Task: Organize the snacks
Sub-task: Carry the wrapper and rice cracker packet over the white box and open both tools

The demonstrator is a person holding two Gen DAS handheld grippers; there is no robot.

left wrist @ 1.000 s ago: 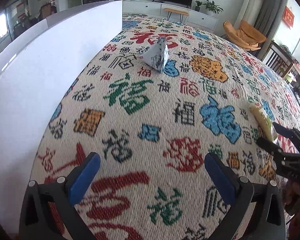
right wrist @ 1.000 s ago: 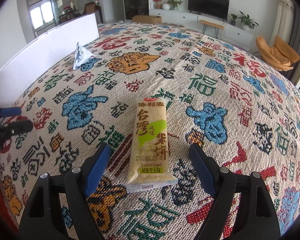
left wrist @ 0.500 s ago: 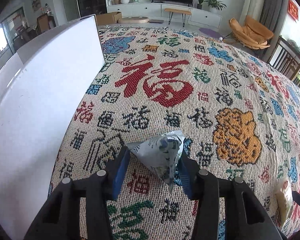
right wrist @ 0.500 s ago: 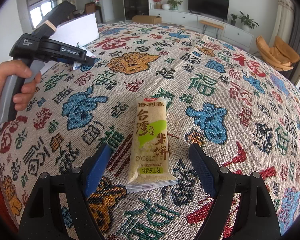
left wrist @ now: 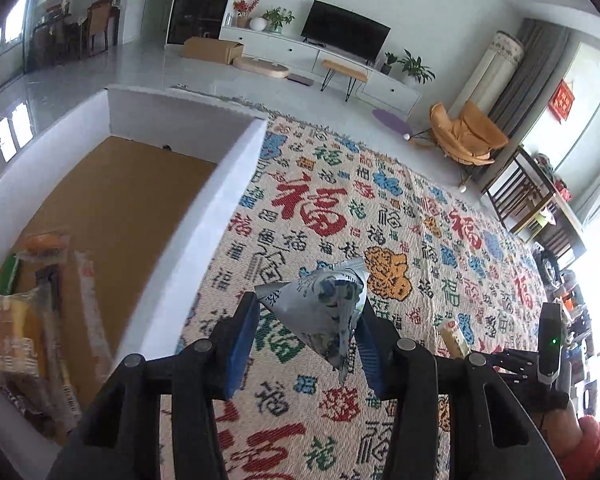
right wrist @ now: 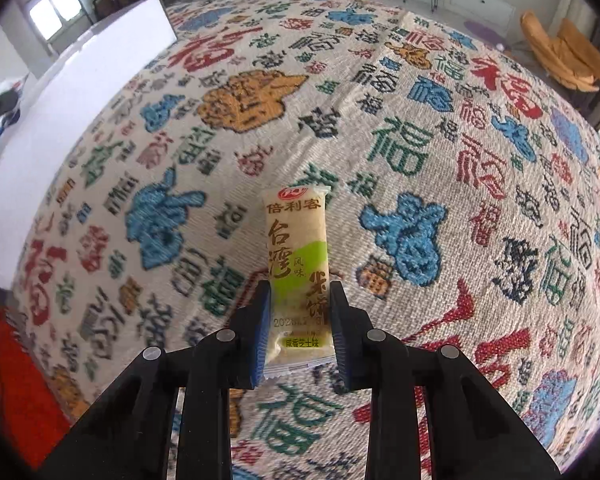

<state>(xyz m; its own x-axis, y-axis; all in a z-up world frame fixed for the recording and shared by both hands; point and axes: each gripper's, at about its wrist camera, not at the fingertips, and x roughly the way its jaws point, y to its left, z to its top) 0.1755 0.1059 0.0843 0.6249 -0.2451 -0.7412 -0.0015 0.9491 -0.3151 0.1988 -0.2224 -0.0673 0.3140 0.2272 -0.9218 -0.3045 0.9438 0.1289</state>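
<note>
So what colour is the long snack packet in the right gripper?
The long snack packet is pale yellow with a light green patch, clearest in the right wrist view.

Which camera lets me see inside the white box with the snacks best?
The left wrist view. It looks down into the white box, showing its brown floor and several snack packets piled at the near end, though blurred. The right wrist view shows only the box's plain outer wall, with nothing of the inside.
</note>
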